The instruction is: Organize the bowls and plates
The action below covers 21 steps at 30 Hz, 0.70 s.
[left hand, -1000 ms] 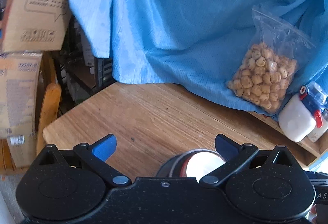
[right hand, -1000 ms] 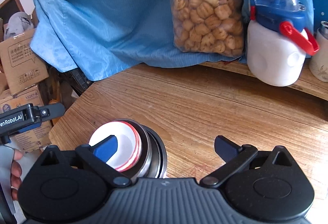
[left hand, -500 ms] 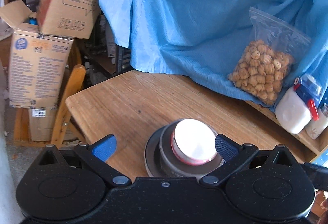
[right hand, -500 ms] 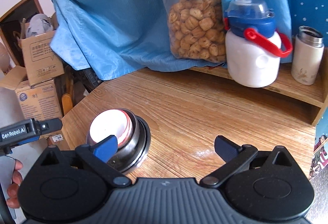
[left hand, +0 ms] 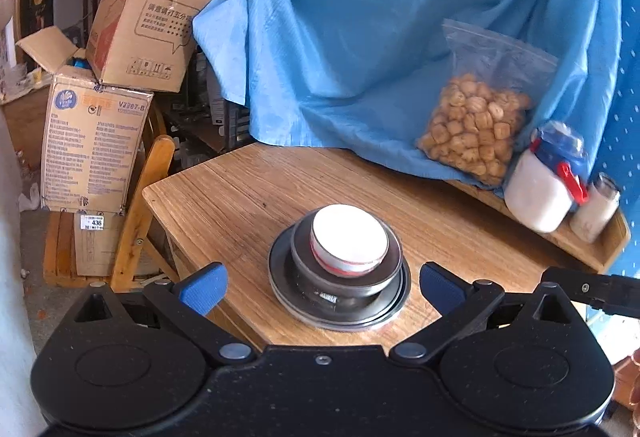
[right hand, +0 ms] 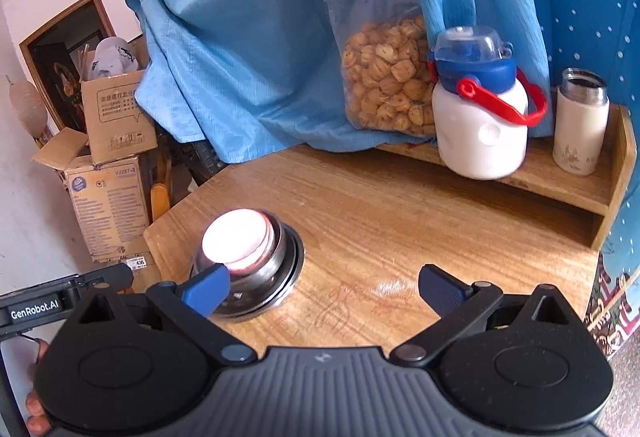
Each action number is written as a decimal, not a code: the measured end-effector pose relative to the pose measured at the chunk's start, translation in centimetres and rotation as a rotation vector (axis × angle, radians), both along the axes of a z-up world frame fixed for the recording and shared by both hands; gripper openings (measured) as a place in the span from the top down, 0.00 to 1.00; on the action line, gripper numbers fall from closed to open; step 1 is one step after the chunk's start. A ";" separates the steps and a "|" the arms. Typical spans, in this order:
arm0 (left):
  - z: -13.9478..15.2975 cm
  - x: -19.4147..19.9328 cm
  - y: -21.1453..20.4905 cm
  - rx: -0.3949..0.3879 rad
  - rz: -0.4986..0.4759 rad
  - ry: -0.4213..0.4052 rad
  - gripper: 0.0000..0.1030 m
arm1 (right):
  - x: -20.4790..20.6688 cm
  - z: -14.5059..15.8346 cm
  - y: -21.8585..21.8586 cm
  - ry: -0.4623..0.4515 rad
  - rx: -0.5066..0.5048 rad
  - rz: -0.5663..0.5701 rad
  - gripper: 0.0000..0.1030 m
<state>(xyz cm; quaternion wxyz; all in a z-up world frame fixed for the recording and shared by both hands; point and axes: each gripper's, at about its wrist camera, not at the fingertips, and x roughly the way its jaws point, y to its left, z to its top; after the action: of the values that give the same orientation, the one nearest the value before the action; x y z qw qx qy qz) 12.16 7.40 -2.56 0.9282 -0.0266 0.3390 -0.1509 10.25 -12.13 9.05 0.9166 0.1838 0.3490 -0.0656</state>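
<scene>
A stack of dishes stands on the wooden table (left hand: pixel 248 197): a white bowl with a red band (left hand: pixel 350 241) sits inside a steel bowl (left hand: pixel 386 279), which sits on a steel plate (left hand: pixel 288 293). My left gripper (left hand: pixel 320 287) is open and empty, held back from the stack, which shows between its fingers. In the right wrist view the white bowl (right hand: pixel 236 239) and steel plate (right hand: pixel 290 277) lie at the left. My right gripper (right hand: pixel 322 291) is open and empty, with its left finger in front of the stack.
A blue cloth (left hand: pixel 360 37) hangs behind the table. A bag of snacks (right hand: pixel 384 77), a white jug with a red handle (right hand: pixel 480 133) and a white flask (right hand: pixel 580 125) stand on a low wooden shelf (right hand: pixel 560 185). Cardboard boxes (left hand: pixel 92 141) and a wooden chair (left hand: pixel 144 205) stand at the left.
Both grippers have pulled back and up from the stack, so more of the table shows. The stack has stayed in place.
</scene>
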 end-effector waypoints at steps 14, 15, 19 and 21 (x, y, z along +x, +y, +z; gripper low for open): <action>-1.9 -0.6 2.5 0.042 -0.117 0.016 0.01 | -1.8 -0.8 3.6 0.068 -0.021 -0.097 0.00; -2.1 -0.5 2.7 0.045 -0.129 0.015 0.01 | -1.9 -0.8 4.0 0.070 -0.030 -0.103 0.00; -3.2 -0.2 3.7 0.051 -0.178 0.011 0.01 | -2.4 -1.5 5.7 0.091 -0.050 -0.136 0.00; -3.8 0.0 4.3 0.047 -0.197 0.012 0.01 | -2.7 -2.0 6.5 0.103 -0.055 -0.154 0.00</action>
<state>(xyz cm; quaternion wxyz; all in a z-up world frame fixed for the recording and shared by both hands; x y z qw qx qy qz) 12.15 11.66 -6.38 0.9071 0.0276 0.3491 -0.2333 7.54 -5.60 7.06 0.8945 0.1811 0.3783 -0.1547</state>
